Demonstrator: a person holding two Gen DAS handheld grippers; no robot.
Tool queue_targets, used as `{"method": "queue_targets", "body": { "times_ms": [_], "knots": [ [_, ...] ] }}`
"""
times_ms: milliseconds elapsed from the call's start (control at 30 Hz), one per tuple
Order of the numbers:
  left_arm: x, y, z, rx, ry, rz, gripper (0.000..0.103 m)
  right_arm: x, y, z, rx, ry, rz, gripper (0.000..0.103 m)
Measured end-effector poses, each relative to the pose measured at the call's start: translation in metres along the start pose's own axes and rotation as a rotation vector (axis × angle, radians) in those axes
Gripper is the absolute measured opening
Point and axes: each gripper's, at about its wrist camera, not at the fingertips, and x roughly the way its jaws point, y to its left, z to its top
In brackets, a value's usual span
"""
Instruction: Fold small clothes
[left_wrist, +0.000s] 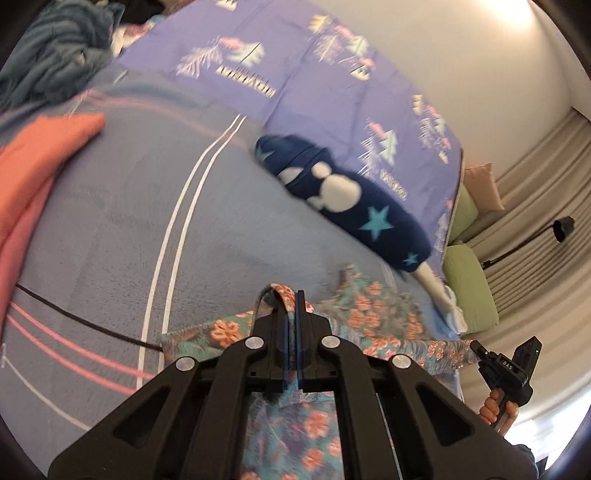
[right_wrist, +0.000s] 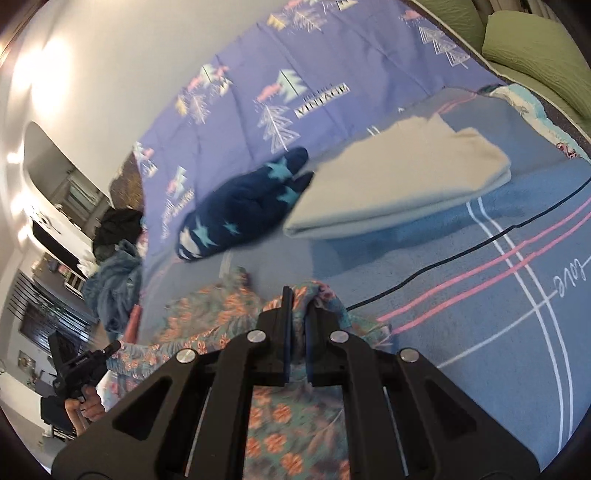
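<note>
A small teal garment with orange flowers (left_wrist: 373, 314) hangs stretched between my two grippers above the blue bed cover. My left gripper (left_wrist: 295, 295) is shut on one edge of it. My right gripper (right_wrist: 297, 295) is shut on another edge of the floral garment (right_wrist: 221, 317). The right gripper also shows in the left wrist view (left_wrist: 476, 347), pinching the garment's far corner. The left gripper shows in the right wrist view (right_wrist: 114, 345), holding the other corner. The image is blurred by motion.
A navy fleece piece with stars (left_wrist: 351, 195) lies on the bed (left_wrist: 110, 221), and it also shows in the right wrist view (right_wrist: 240, 210). A folded beige cloth (right_wrist: 399, 184) lies beside it. An orange garment (left_wrist: 33, 177) lies at the left. A black cable (right_wrist: 461, 254) crosses the cover. Green cushions (left_wrist: 469, 291) lie beyond the bed.
</note>
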Motion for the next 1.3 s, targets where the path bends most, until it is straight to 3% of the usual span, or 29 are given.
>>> {"method": "queue_targets", "body": {
  "times_ms": [267, 300, 367, 600, 700, 833, 867, 1033, 1167, 1200, 1267, 1300],
  "knots": [
    [0.004, 0.015, -0.006, -0.026, 0.03, -0.026, 0.006, 0.02, -0.005, -0.002, -0.001, 0.058, -0.043, 0.009],
    [0.001, 0.014, -0.007, -0.027, 0.03, -0.028, 0.008, 0.02, -0.006, -0.003, -0.001, 0.063, -0.044, 0.009],
    [-0.005, 0.013, -0.008, -0.029, 0.029, -0.04, 0.021, 0.02, -0.005, -0.006, -0.006, 0.071, -0.048, 0.009],
    [-0.026, -0.003, -0.024, 0.036, 0.054, -0.058, 0.026, 0.011, -0.003, -0.014, -0.015, 0.103, -0.037, 0.025],
    [-0.022, -0.005, -0.031, 0.073, 0.079, -0.015, 0.026, 0.008, -0.003, -0.016, -0.021, 0.111, -0.044, 0.025],
    [-0.012, -0.003, -0.036, 0.083, 0.11, 0.024, 0.022, 0.003, -0.003, -0.017, -0.016, 0.107, -0.042, 0.006],
    [-0.011, -0.004, -0.037, 0.094, 0.112, 0.033, 0.003, 0.001, -0.002, -0.016, -0.014, 0.102, -0.038, 0.005],
    [-0.025, -0.02, -0.026, 0.116, 0.03, -0.016, 0.004, -0.008, 0.006, -0.002, -0.009, 0.051, 0.007, 0.005],
    [-0.016, -0.021, 0.018, 0.039, -0.089, -0.008, 0.004, 0.009, 0.021, 0.03, -0.023, 0.0, -0.013, 0.005],
    [-0.008, -0.017, 0.027, 0.004, -0.098, 0.011, 0.004, 0.016, 0.022, 0.035, -0.024, -0.006, -0.037, 0.007],
    [0.014, -0.003, 0.041, -0.087, -0.057, 0.013, 0.006, 0.029, 0.018, 0.04, 0.033, -0.02, -0.12, 0.03],
    [0.024, 0.0, 0.043, -0.112, -0.035, 0.027, 0.007, 0.029, 0.016, 0.038, 0.063, -0.02, -0.119, 0.045]
  ]
}}
